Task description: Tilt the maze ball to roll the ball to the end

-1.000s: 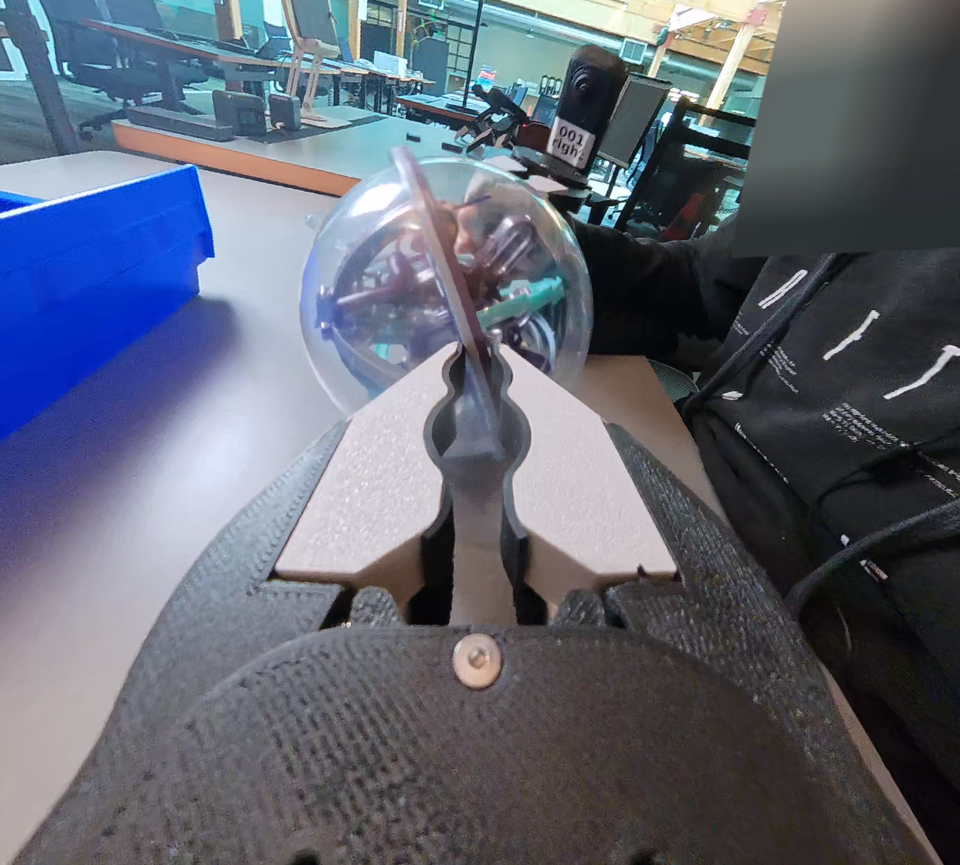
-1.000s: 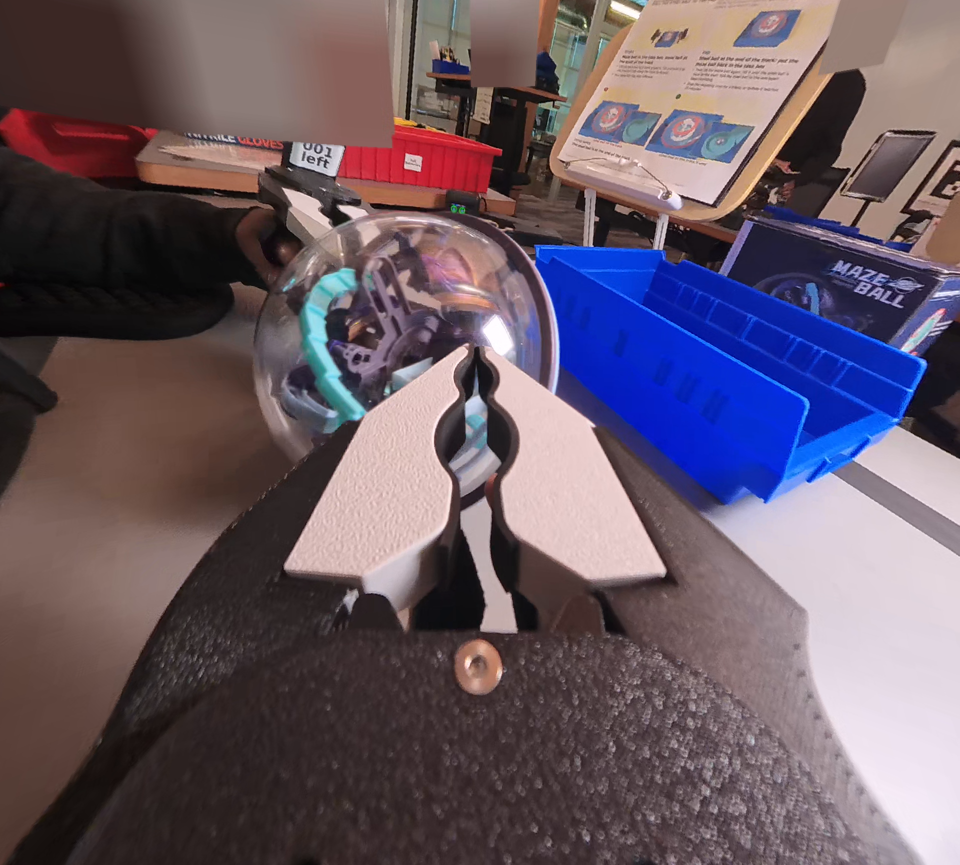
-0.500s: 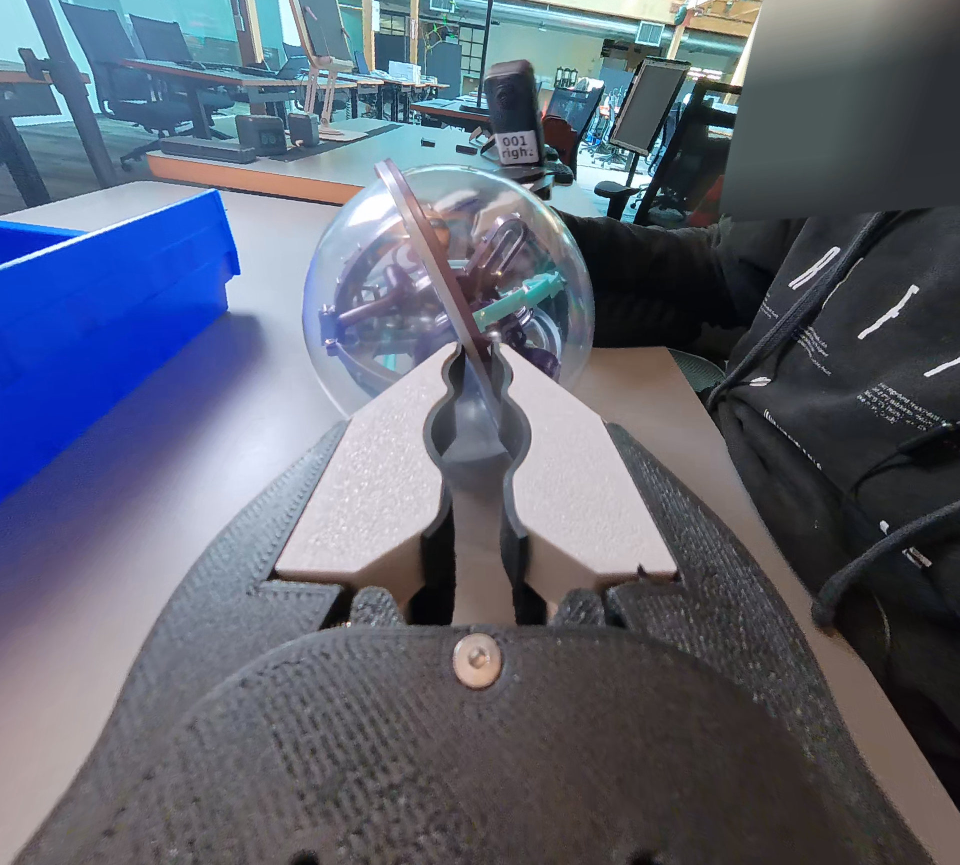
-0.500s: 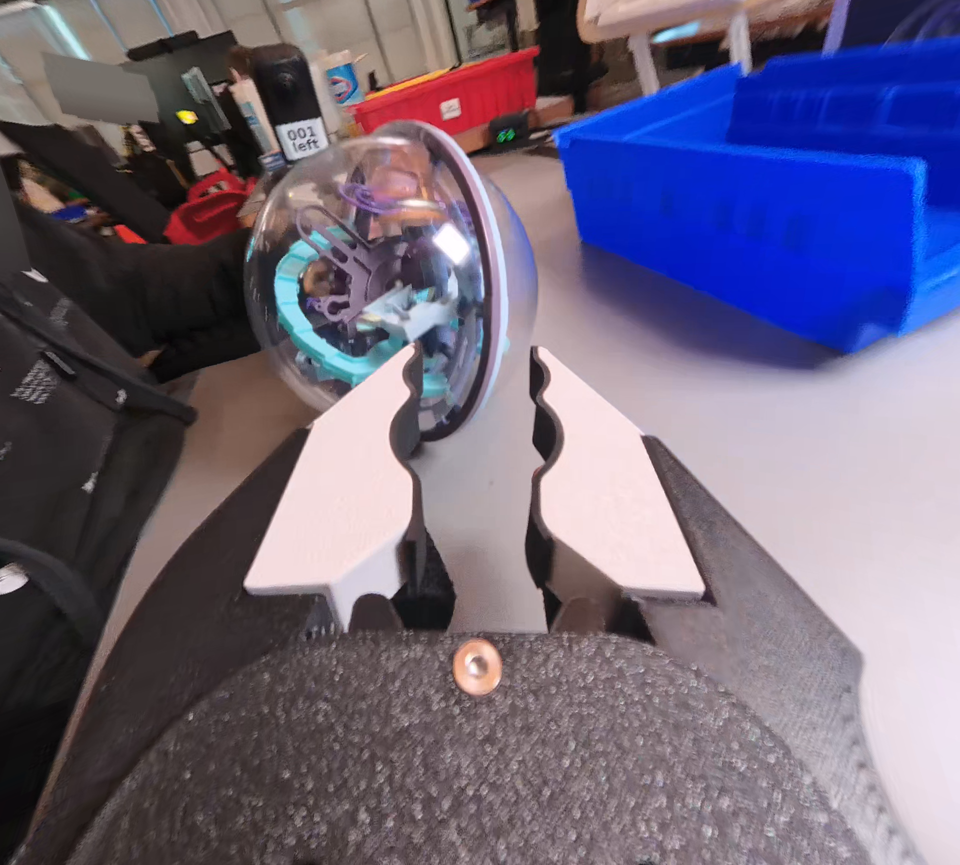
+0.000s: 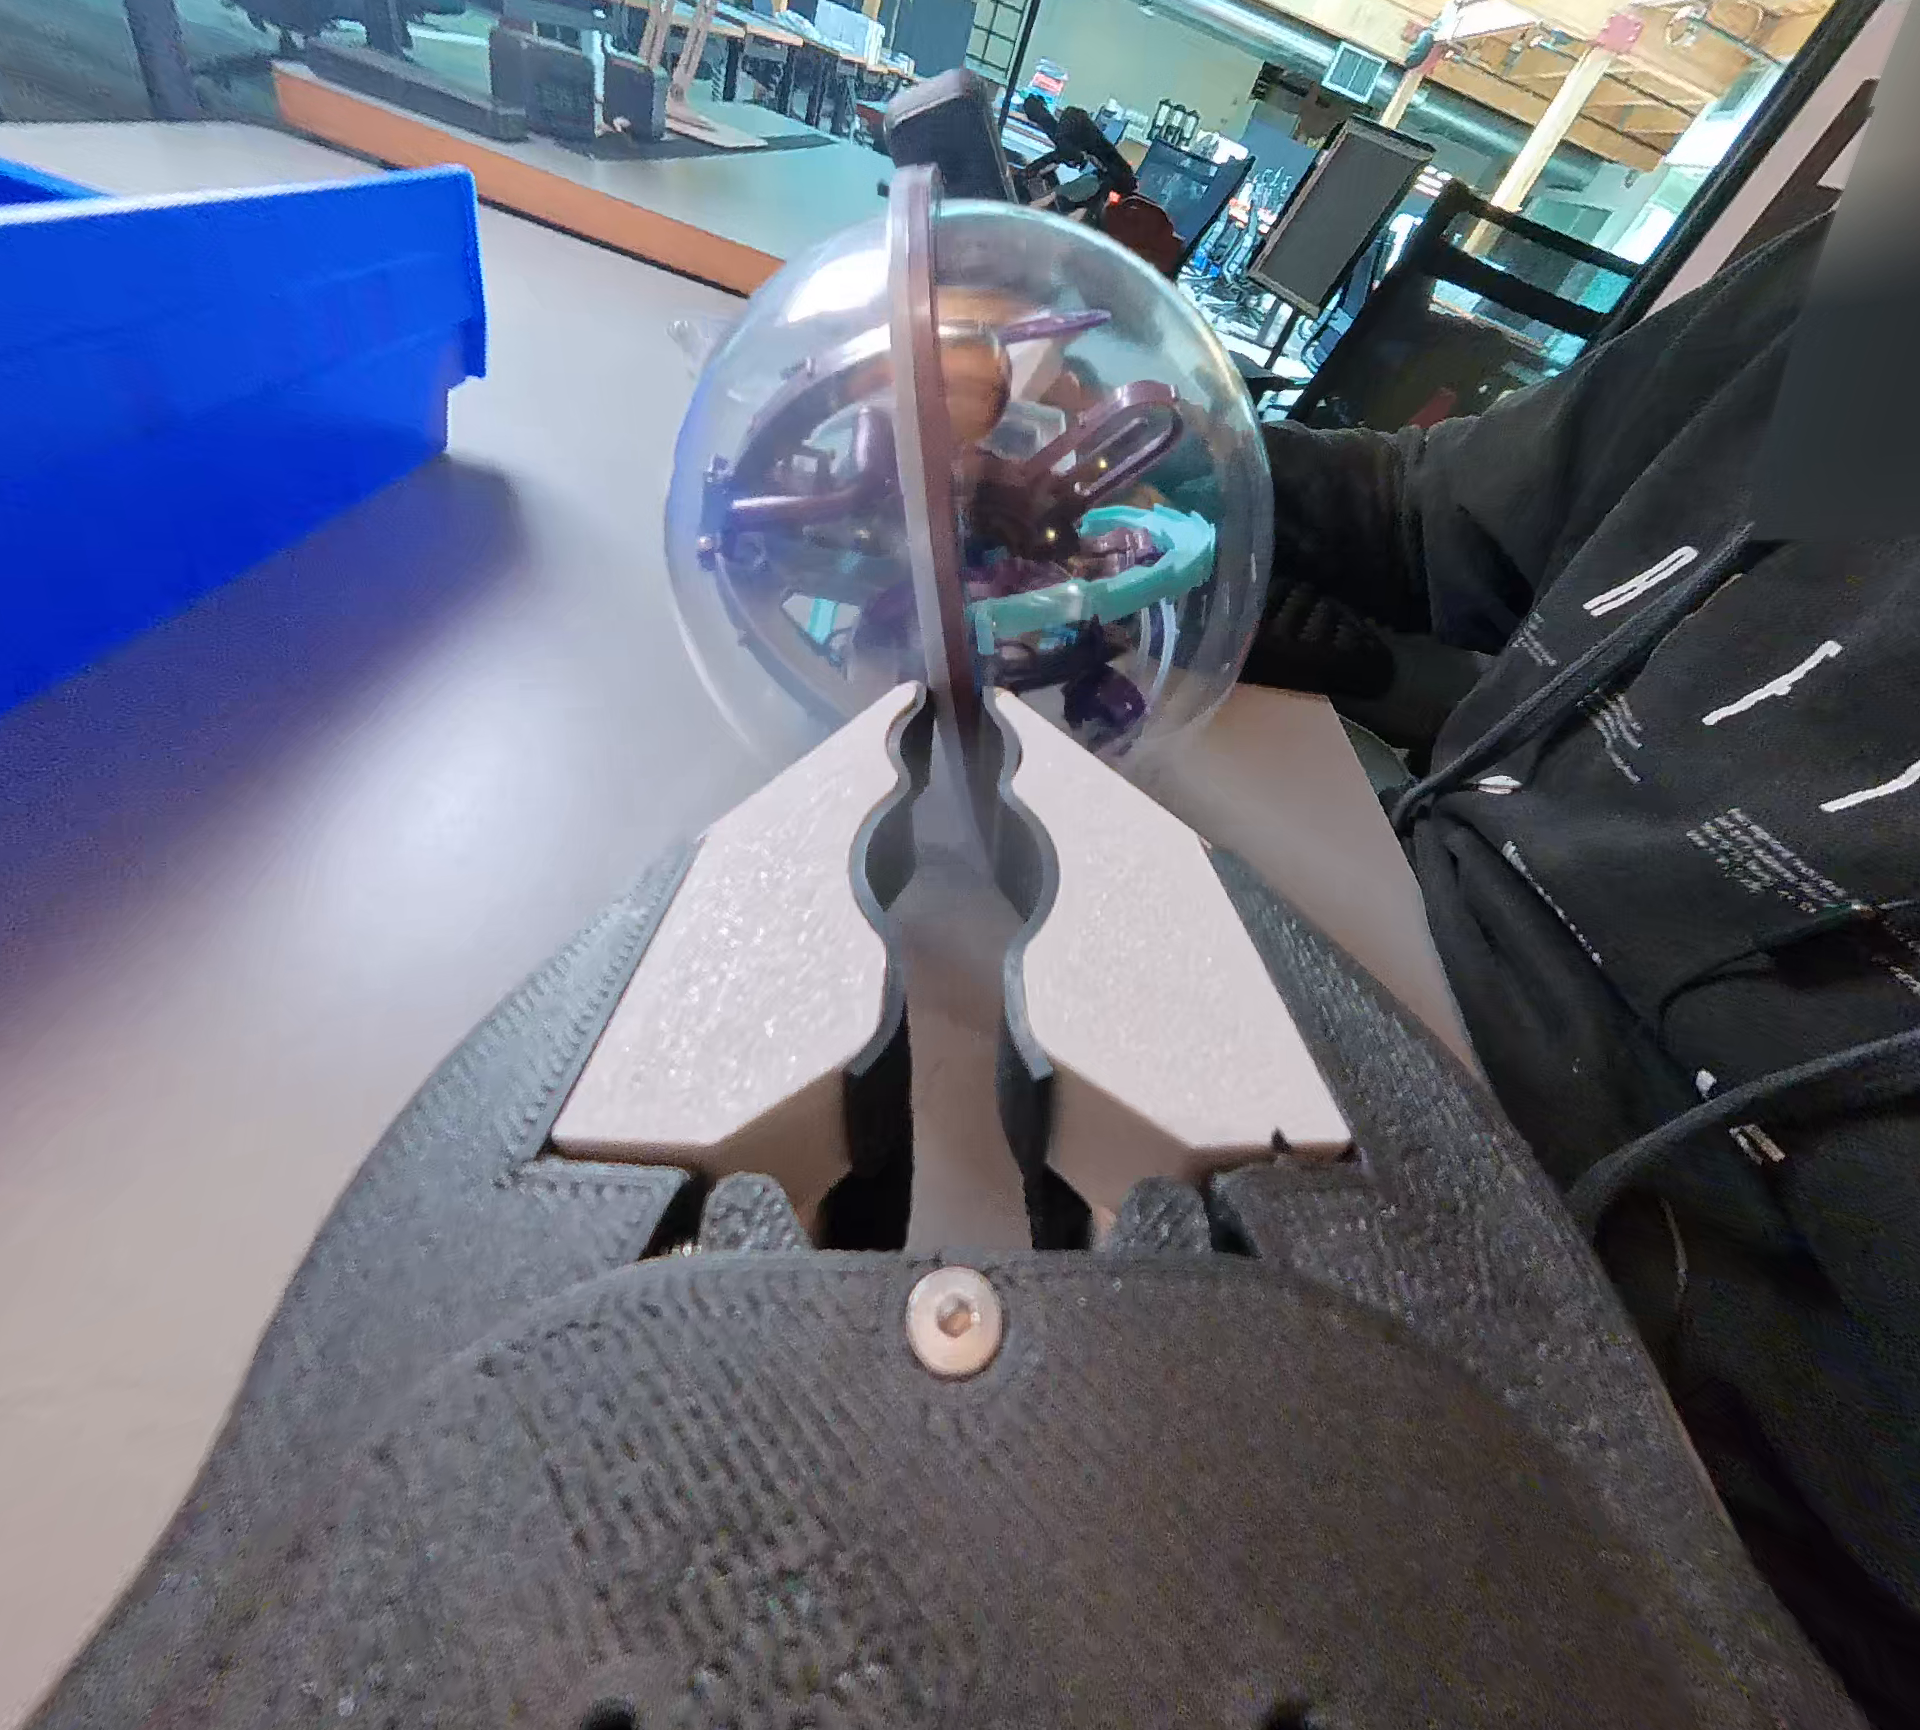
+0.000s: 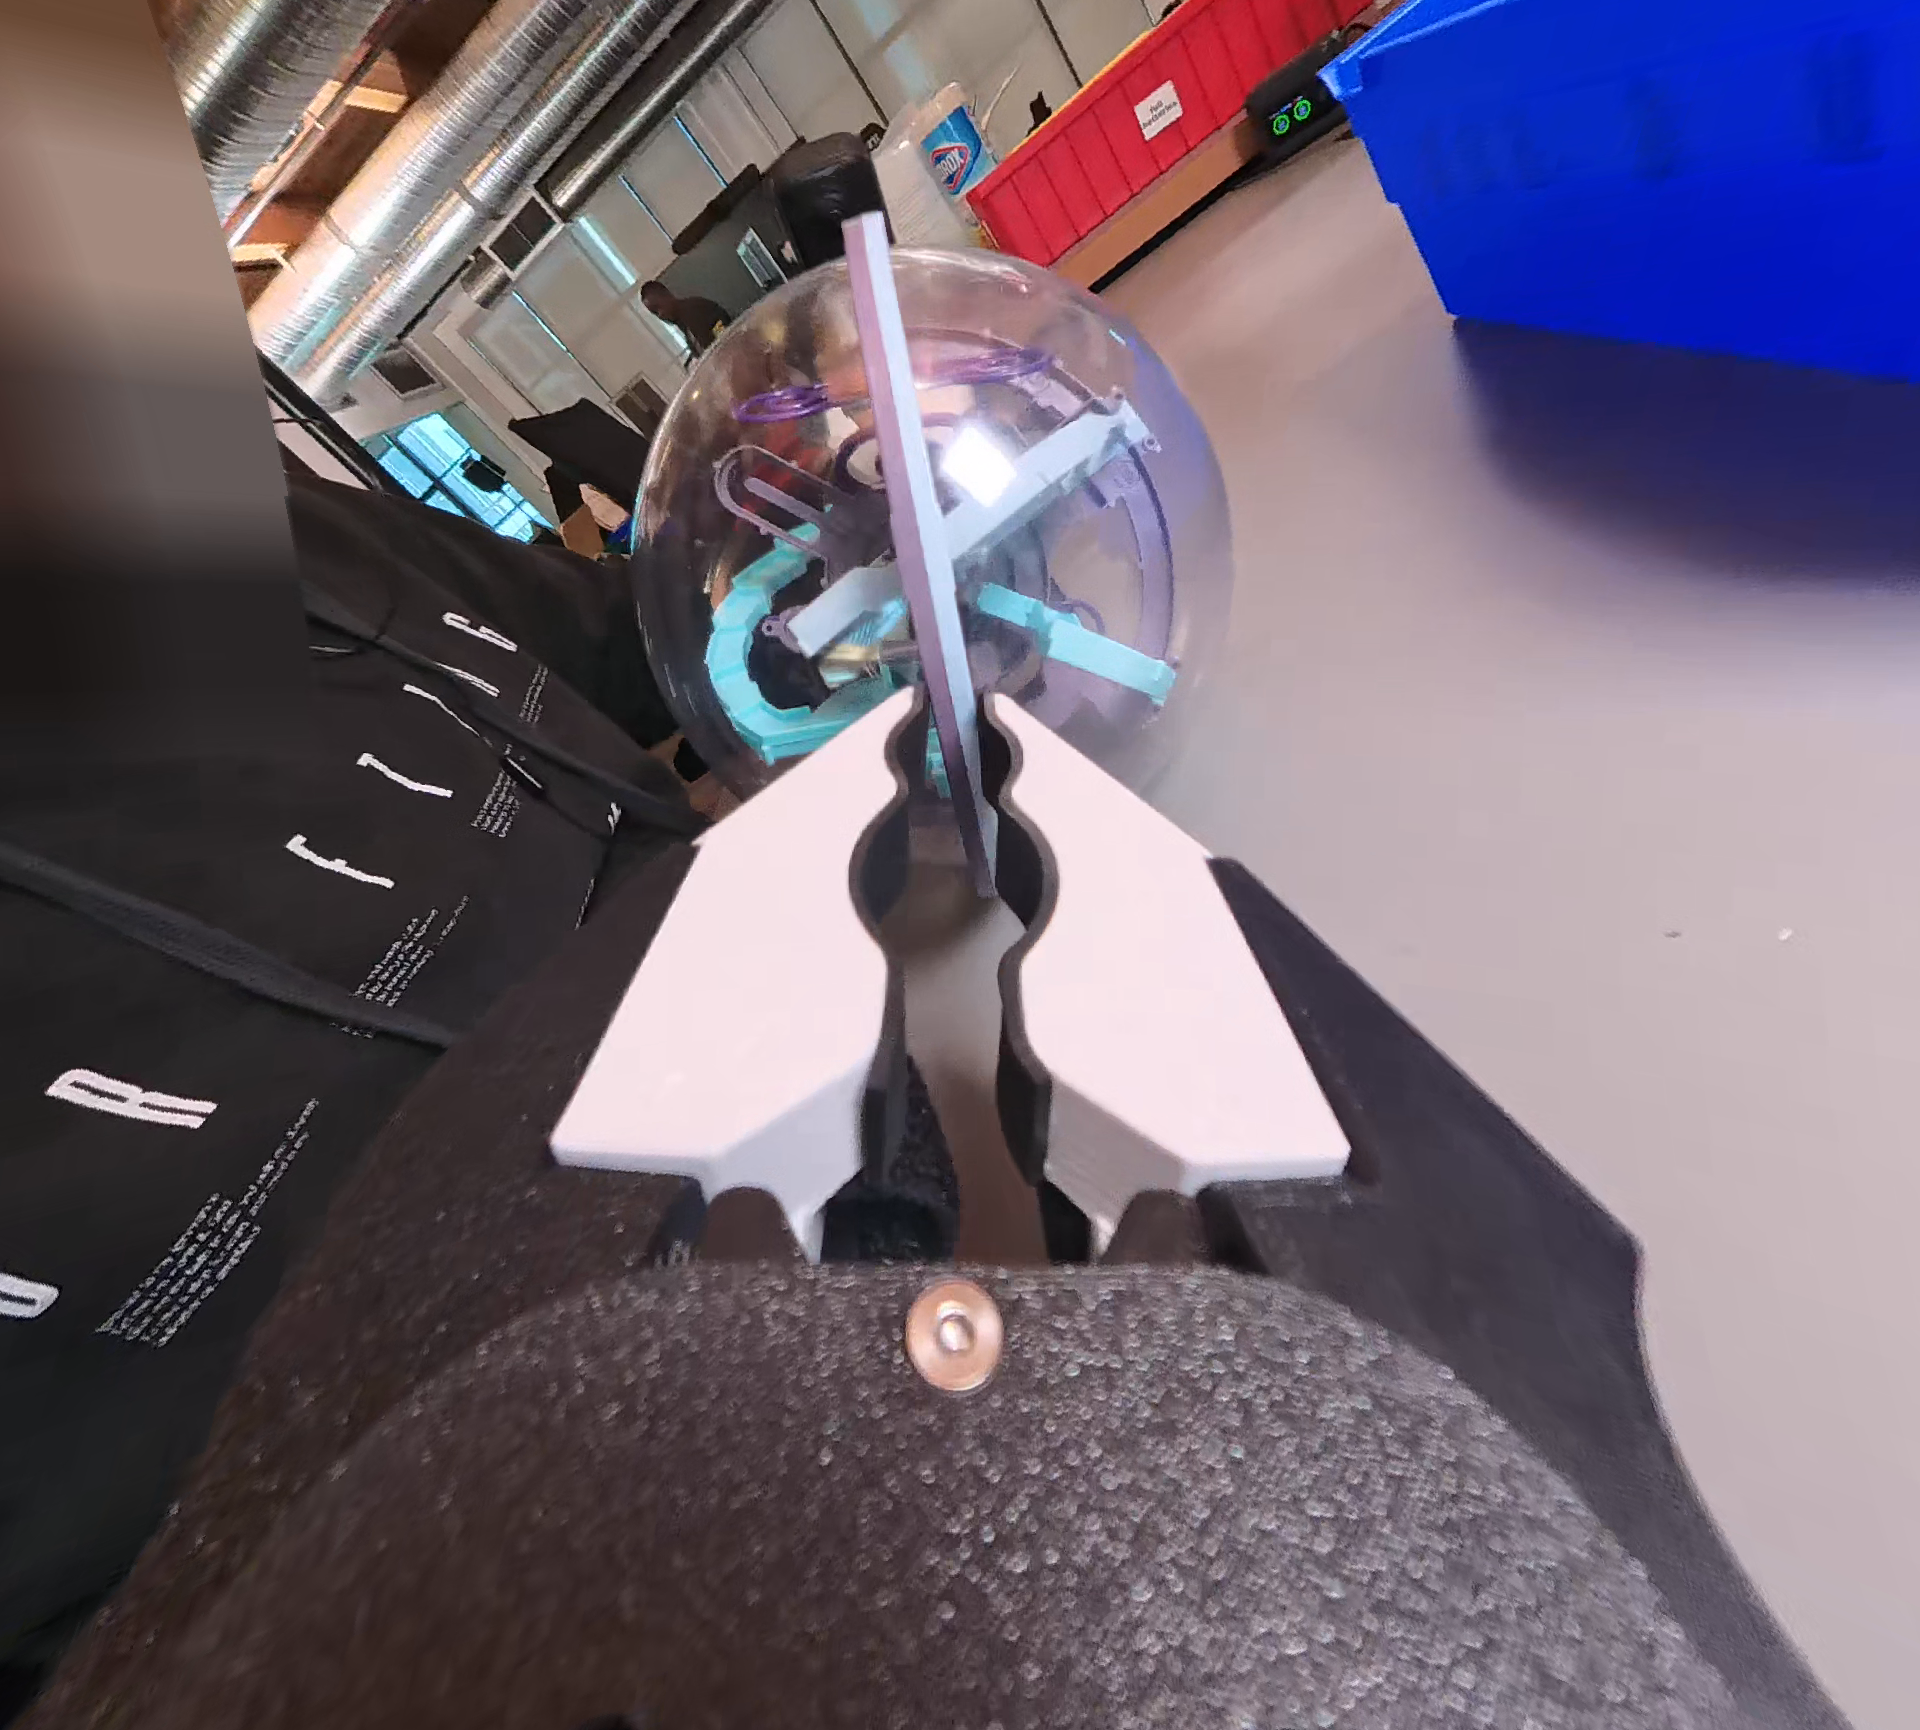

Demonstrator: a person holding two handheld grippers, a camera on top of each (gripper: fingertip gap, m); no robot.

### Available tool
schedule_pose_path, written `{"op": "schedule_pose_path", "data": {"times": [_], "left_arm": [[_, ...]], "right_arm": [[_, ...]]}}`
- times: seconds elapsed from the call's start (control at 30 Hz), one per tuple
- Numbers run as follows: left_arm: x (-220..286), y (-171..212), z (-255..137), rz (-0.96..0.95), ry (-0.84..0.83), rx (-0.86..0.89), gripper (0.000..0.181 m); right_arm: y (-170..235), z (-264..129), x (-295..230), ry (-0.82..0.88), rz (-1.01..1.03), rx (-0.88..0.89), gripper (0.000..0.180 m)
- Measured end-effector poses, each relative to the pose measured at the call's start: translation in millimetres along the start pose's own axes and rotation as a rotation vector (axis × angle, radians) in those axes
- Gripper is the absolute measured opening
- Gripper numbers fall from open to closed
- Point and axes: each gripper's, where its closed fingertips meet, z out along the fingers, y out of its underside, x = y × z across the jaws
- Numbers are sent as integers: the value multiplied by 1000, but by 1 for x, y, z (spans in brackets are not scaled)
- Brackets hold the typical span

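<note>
- Held up above the grey table top [image 5: 312,849]: a clear plastic sphere with purple and teal tracks inside, the maze ball [image 5: 1091,485], gripped from two opposite sides
- Around this maze ball [image 6: 1039,454], a thin flat rim [image 5: 920,392], brownish purple, standing almost upright in both wrist views
- Left gripper [image 5: 958,714]: pale fingers [image 5: 790,932] brought together on the lower edge of the rim, clamped on it, only a narrow slot between them
- Right gripper [image 6: 951,712]: white fingers [image 6: 769,953] pressed the same way on the rim [image 6: 883,392] from the other side, with the rim edge running a little slanted through the slot
- Inside the sphere, a curved teal track [image 5: 1101,579] and dark purple loops; small rolling ball not possible to make out for sure
- Behind the sphere in the left wrist view, a gloved hand in black [image 5: 1340,537] and a black sleeve of the person
- Black hooded garment with white marks [image 5: 1683,745] at the right of that view, and at the left [image 6: 312,849] of the right wrist view
- Big blue plastic bin [image 5: 208,392] resting on the table, well apart from the sphere; same bin [image 6: 1662,122] at upper right in the right wrist view
- Far behind, a long red plastic bin [image 6: 1174,111] on another bench
</note>
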Motion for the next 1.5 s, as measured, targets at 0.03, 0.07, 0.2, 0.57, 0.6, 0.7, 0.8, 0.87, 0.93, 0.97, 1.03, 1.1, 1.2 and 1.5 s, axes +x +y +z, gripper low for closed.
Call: {"op": "schedule_pose_path", "data": {"times": [0.03,0.07,0.2,0.57,0.6,0.7,0.8,0.87,0.93,0.97,1.03,1.1,1.2,1.5], "left_arm": [[0,1,1,-15,7,-4,7],[0,2,1,-20,5,-7,7],[-1,5,3,-78,14,-25,7],[1,4,-2,-234,108,-45,20],[-3,-2,-5,-252,113,-29,27],[-28,-32,-14,-311,118,56,39],[-57,-54,-8,-403,147,85,43],[-66,-52,6,-457,173,56,37],[-65,-50,14,-528,220,72,28],[-61,-47,13,-554,250,75,18],[-53,-36,9,-581,248,73,14],[-44,-17,5,-610,213,39,8],[-28,-1,-10,-644,215,16,8],[-83,-62,6,-606,55,206,47]], "right_arm": [[-1,-1,0,2,-1,4,6],[-2,-1,0,2,3,4,6],[-8,-2,4,2,109,5,6],[-19,4,29,-30,375,-117,5],[-20,5,31,-28,375,-144,5],[-25,10,36,-34,370,-249,5],[-33,16,45,-21,326,-372,6],[-46,24,56,16,279,-392,7],[-70,31,76,116,198,-323,16],[-84,30,87,180,145,-267,19],[-105,21,94,266,49,-164,23],[-108,4,87,301,4,-121,30],[-86,-30,76,357,22,-85,33],[2,-26,9,265,146,-130,53]]}}
